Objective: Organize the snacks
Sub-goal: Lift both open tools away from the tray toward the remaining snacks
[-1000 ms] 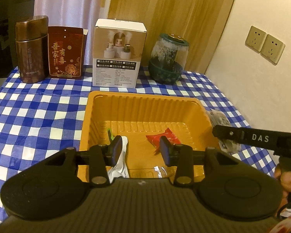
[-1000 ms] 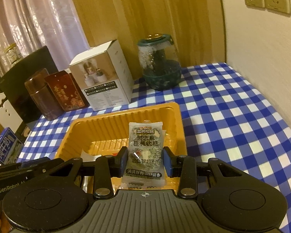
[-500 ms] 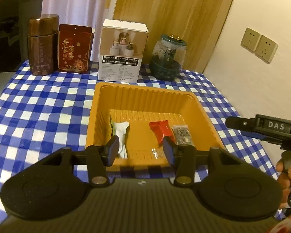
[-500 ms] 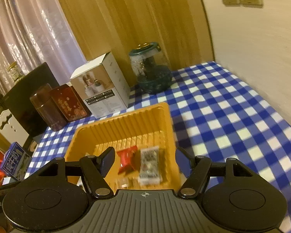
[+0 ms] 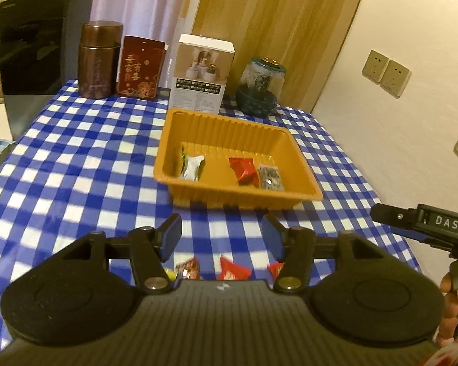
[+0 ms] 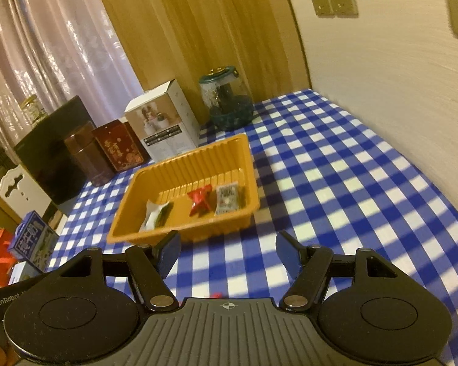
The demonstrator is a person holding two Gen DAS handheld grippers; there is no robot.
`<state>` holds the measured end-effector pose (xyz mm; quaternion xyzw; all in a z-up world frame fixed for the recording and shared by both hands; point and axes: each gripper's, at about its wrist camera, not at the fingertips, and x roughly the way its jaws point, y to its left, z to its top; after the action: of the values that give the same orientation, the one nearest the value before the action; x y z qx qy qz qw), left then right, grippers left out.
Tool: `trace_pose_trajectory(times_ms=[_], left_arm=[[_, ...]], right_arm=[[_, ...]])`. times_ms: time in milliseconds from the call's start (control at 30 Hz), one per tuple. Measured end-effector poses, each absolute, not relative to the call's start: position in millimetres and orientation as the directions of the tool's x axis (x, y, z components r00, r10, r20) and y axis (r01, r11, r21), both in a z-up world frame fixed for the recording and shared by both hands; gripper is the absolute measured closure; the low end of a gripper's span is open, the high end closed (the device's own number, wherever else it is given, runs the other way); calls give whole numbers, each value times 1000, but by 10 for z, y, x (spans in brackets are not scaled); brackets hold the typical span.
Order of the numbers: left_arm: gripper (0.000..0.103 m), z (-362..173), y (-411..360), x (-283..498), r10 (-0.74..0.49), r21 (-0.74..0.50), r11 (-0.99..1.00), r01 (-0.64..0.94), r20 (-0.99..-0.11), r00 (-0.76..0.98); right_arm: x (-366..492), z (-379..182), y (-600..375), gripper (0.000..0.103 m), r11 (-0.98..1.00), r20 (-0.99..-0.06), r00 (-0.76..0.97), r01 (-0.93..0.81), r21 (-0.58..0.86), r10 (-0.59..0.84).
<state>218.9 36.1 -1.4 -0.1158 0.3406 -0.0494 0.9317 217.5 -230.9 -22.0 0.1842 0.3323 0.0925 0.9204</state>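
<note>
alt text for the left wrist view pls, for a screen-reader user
An orange tray sits on a blue-checked tablecloth holding three snack packets: white, red and dark. The left gripper, nothing between its opening jaws, is short of the tray, with more red snack packets just below it. Tins, a box and a jar line the table's back edge.

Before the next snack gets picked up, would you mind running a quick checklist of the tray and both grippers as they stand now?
1. Left gripper empty: ok, jaws opening, nothing between them.
2. Right gripper empty: ok, jaws apart, only tablecloth behind.
3. Orange tray upright on the cloth: ok.
4. Three packets inside it, white packet, red packet, dark packet: ok.
5. Room left in the tray: ok, bare floor between white and red.
6. Loose snacks near the left gripper: cannot tell how many, mostly hidden by the gripper body.
</note>
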Motion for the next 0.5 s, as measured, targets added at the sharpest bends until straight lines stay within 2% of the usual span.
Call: trace_pose_trajectory(times_ms=[233,500], left_arm=[[47,7,472,1698,-145,-265,964,-32,-621,770],[46,-36,553,1246,-88,-210,976,-58,-622,778]], right_arm=[[1603,-235,-2286,34,930,-583,768,-42,365,264],[1104,-354,-2274,34,934,-609,750,-33,355,258]])
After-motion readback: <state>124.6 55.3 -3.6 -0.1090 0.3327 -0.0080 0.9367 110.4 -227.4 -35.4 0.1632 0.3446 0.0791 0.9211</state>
